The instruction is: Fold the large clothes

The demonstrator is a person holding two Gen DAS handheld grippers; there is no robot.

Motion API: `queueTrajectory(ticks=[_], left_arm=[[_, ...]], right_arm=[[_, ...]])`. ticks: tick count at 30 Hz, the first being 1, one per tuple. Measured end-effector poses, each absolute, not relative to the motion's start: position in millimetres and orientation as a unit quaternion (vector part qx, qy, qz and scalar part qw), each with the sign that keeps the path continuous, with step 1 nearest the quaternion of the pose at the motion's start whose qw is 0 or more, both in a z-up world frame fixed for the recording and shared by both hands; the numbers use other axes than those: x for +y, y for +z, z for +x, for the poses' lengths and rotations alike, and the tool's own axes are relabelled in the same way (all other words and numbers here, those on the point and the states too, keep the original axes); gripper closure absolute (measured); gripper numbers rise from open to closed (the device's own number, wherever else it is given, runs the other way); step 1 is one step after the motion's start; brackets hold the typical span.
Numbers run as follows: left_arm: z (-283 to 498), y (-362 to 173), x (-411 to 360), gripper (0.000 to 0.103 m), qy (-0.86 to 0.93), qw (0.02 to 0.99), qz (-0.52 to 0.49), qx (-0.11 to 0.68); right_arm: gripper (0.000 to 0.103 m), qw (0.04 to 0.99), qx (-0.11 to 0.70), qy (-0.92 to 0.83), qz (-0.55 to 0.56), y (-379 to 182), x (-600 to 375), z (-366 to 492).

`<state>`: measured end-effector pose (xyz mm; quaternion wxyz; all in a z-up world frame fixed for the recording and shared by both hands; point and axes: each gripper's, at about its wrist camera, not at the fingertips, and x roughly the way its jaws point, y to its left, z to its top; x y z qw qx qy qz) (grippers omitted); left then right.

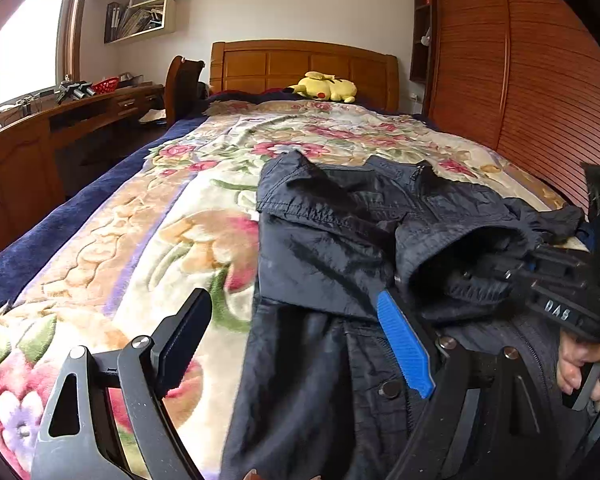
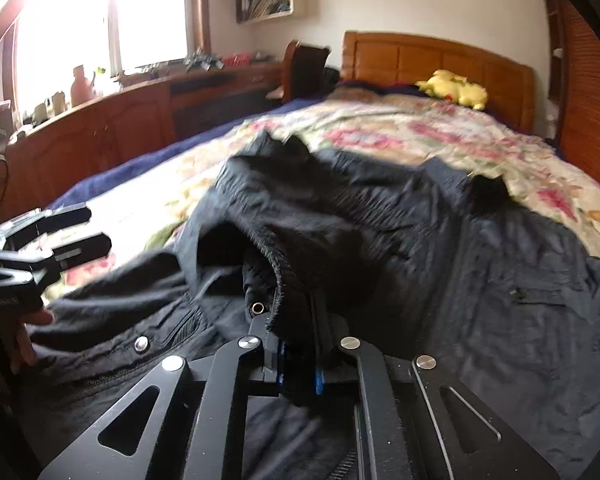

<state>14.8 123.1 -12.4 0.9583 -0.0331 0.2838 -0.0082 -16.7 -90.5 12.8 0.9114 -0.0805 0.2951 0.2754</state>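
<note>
A dark jacket (image 1: 328,248) lies rumpled across the near half of the bed (image 1: 100,184), on a floral blanket (image 1: 148,240). Its collar end points toward the headboard (image 1: 304,68); a sleeve cuff (image 2: 278,276) with ribbed edge is bunched up near the middle.

We see the right gripper (image 2: 296,332) with its jaws pressed together, pinching the ribbed cuff; fabric rises straight out from between the closed tips. From the left wrist view, that same gripper (image 1: 516,276) reaches in from the right edge, a hand (image 1: 584,364) on its handle.

The left gripper (image 1: 296,328) stands with jaws spread wide, nothing between them. One finger (image 1: 184,332) hangs over the blanket, the blue-padded one (image 1: 404,340) over the jacket's left side. Whether the pad touches the cloth we cannot tell.

A yellow plush toy (image 1: 324,88) sits by the headboard. A wooden worktop (image 1: 60,112) runs under the window (image 1: 24,52) to the left; a wardrobe (image 1: 520,68) stands to the right.
</note>
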Motion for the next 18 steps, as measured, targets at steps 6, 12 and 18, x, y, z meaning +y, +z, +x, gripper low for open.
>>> queueTrajectory(ticks=[6, 12, 18], left_arm=[[16.8, -4.8, 104.4, 0.018, -0.028, 0.961, -0.028, 0.274], [18.7, 0.1, 80.3, 0.018, -0.051, 0.962, -0.021, 0.267], [25.1, 1.5, 59.3, 0.018, -0.065, 0.961, -0.017, 0.268]], right_arm=[[0.095, 0.933, 0.268, 0.232, -0.054, 29.8, -140.8, -26.8], [0.095, 0.950, 0.251, 0.183, -0.040, 37.7, -184.3, -41.2], [0.095, 0.957, 0.248, 0.142, -0.046, 35.9, -208.3, -51.3]])
